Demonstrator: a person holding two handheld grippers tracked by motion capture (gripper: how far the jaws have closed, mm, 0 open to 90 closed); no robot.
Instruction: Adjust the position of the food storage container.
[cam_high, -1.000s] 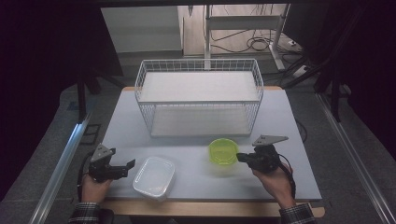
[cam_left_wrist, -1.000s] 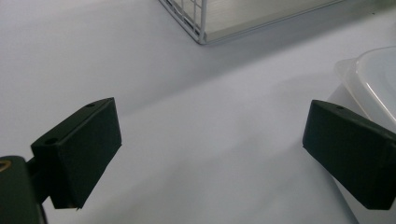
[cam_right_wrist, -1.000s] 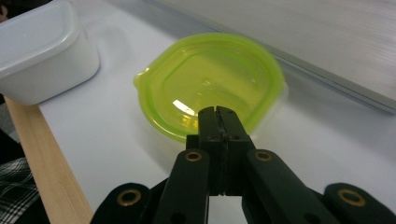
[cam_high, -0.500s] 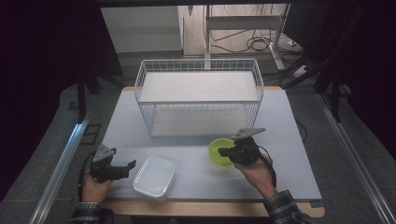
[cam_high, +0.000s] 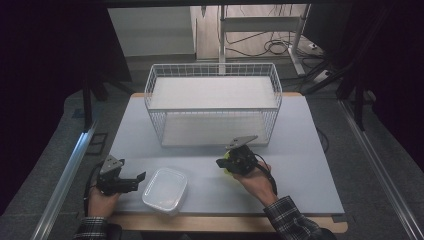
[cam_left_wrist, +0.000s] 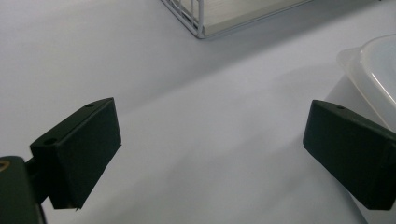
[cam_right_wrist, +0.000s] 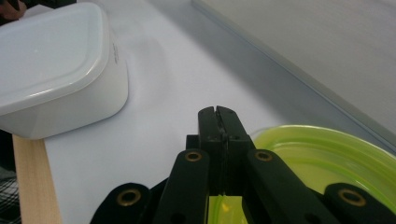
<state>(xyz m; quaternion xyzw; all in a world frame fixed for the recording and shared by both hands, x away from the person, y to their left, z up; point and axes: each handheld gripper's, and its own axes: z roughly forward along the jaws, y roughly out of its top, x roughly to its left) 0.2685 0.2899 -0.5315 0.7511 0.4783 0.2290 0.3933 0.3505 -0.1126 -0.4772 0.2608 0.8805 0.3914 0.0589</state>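
Observation:
A yellow-green bowl (cam_right_wrist: 327, 158) sits on the white table in front of the wire basket; in the high view the bowl (cam_high: 227, 163) is mostly hidden under my right gripper (cam_high: 225, 162). In the right gripper view, my right gripper (cam_right_wrist: 218, 112) has its jaws pressed together, with the bowl's rim showing between them lower down. A clear plastic container (cam_high: 165, 189) stands upside down at the front left. My left gripper (cam_high: 134, 181) rests just left of it, open, with nothing between its jaws; the container's edge (cam_left_wrist: 373, 65) lies beyond its right jaw.
A white wire basket (cam_high: 212, 100) stands at the middle back of the table, its corner (cam_left_wrist: 198, 18) ahead of the left gripper. The table's wooden front edge (cam_right_wrist: 32, 186) runs close to the container (cam_right_wrist: 56, 60).
My right gripper has moved left from beside the green bowl to over it, and now covers most of it. The left gripper and container have stayed put.

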